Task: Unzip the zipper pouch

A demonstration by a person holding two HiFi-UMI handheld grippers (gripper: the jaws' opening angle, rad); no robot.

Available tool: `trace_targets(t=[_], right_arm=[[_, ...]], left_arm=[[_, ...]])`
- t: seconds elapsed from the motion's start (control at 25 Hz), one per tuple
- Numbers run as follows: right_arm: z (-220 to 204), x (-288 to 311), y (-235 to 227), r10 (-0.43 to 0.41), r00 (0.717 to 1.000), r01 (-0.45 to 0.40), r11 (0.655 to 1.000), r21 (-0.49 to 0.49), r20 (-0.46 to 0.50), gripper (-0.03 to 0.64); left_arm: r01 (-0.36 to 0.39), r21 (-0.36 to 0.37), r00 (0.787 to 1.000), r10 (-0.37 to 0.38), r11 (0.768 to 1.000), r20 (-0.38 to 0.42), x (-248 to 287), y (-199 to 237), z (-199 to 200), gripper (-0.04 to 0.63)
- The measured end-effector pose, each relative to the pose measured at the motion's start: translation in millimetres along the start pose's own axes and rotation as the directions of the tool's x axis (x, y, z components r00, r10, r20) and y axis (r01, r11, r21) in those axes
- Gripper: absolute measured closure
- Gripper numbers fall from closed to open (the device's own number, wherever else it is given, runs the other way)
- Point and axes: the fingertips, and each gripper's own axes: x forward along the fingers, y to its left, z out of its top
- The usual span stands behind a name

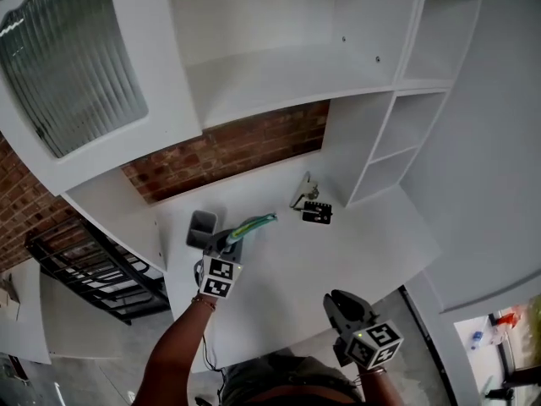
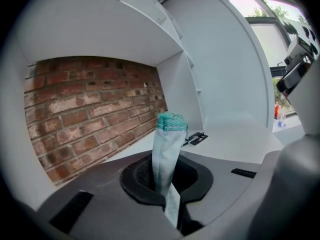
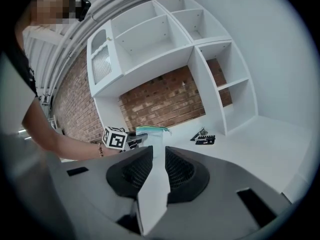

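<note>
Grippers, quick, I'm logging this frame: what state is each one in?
Left gripper: shut on the zipper pouch.
Right gripper: open, nothing between its jaws.

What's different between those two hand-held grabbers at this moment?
The left gripper is clamped on the pale, teal-edged zipper pouch; the right gripper holds nothing, its jaws slightly apart. The left gripper is out over the white desk, while the right gripper hangs back by the desk's front edge, near the person's body. Both carry a cube with square markers.
</note>
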Motion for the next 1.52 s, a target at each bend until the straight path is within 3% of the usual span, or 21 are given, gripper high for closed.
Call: trace_targets(t=[0.24, 0.4, 0.64, 0.92, 1.16, 1.32, 1.52], right_arm=[[-8.6, -8.0, -7.3, -0.032, 0.999, 0.032, 0.999, 0.004, 0.003, 0.54], [-13.4, -8.8, -12.2, -0.036, 0.999, 0.036, 0.999, 0.025, -0.009, 0.54], [-21.5, -2.2, -11.1, -0.018, 1.0, 0.019, 1.0, 0.015, -0.024, 0.541], [-21.9, 11.6, 8.9, 0.052, 0.998, -0.052, 0.999, 0.015, -0.037, 0.541], [-21.3, 15.7, 29.1, 0.096, 0.994, -0.096, 0.995, -0.002, -0.045, 0.541], [-20.2, 18.8, 39.7, 0.111, 0.993, -0.112, 0.993, -0.022, -0.047, 0.543], [-25.8, 21.8, 48.0, 0.115, 0.992, -0.117, 0.992, -0.044, -0.052, 0.571]], left_arm=[[0.052, 0.0, 0.998, -0.052, 0.999, -0.04, 22.8, -12.8, -19.9, 0.591], [0.168, -0.113, 0.985, -0.17, 0.979, -0.006, 21.7, -35.1, -21.3, 0.591], [0.271, -0.183, 0.957, -0.284, 0.945, -0.052, 10.0, -63.8, -39.3, 0.579], [0.387, -0.229, 0.909, -0.411, 0.893, -0.068, -15.2, -97.2, -53.9, 0.363], [0.383, -0.279, 0.914, -0.406, 0.881, -0.029, -48.9, -105.1, -57.5, 0.319], [0.348, -0.298, 0.93, -0.367, 0.889, -0.008, -73.3, -101.3, -59.8, 0.319], [0.294, -0.367, 0.953, -0.298, 0.883, 0.048, -111.7, -98.5, -58.8, 0.322]])
